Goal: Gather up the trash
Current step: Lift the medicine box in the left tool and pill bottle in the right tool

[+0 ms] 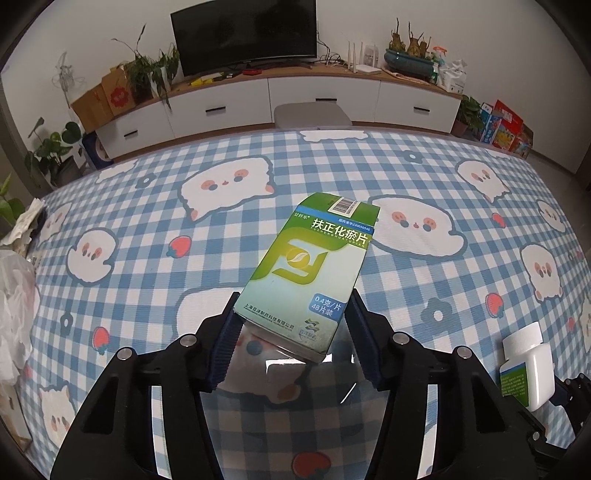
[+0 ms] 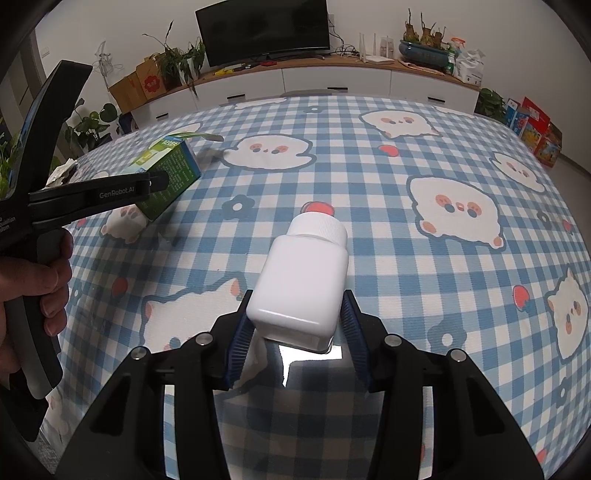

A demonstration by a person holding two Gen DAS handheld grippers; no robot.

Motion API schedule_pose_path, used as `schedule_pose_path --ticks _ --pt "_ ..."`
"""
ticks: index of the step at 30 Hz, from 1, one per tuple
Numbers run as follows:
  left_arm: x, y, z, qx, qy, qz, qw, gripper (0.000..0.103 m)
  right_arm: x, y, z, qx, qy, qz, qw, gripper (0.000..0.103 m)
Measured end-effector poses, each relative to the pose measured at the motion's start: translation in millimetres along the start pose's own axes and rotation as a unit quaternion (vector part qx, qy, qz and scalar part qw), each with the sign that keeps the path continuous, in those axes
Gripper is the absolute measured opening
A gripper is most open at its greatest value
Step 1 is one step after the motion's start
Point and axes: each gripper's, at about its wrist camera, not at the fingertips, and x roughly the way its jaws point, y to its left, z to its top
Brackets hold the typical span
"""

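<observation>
My left gripper (image 1: pixel 293 314) is shut on a green and white medicine box (image 1: pixel 310 266), held above the blue checked tablecloth (image 1: pixel 147 229). The box also shows in the right wrist view (image 2: pixel 170 173), with the left gripper (image 2: pixel 147 184) around it at the far left. My right gripper (image 2: pixel 297 317) is shut on a white plastic pill bottle (image 2: pixel 303 284) with a ribbed cap, held over the cloth. The bottle also shows at the lower right of the left wrist view (image 1: pixel 528 365).
Crumpled paper (image 1: pixel 26 221) and a white plastic bag (image 1: pixel 14 295) lie at the table's left edge. A grey chair (image 1: pixel 312 114) stands behind the table. A white cabinet (image 1: pixel 258 99) with a TV (image 1: pixel 243 35), plants and boxes runs along the wall.
</observation>
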Motion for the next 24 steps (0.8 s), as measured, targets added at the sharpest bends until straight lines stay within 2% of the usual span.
schedule_pose_path --ticks 12,24 --pt "-33.6 1.7 -11.3 -0.008 -0.020 0.001 0.9998 0.055 -10.9 -2.2 -6.1 -0.015 -0.009 -0.007 1.000 0.043" --pt "-80.3 9.4 -42.4 -0.025 -0.022 -0.012 0.9994 0.055 -60.6 0.6 -27.8 -0.019 -0.034 -0.005 0.999 0.043"
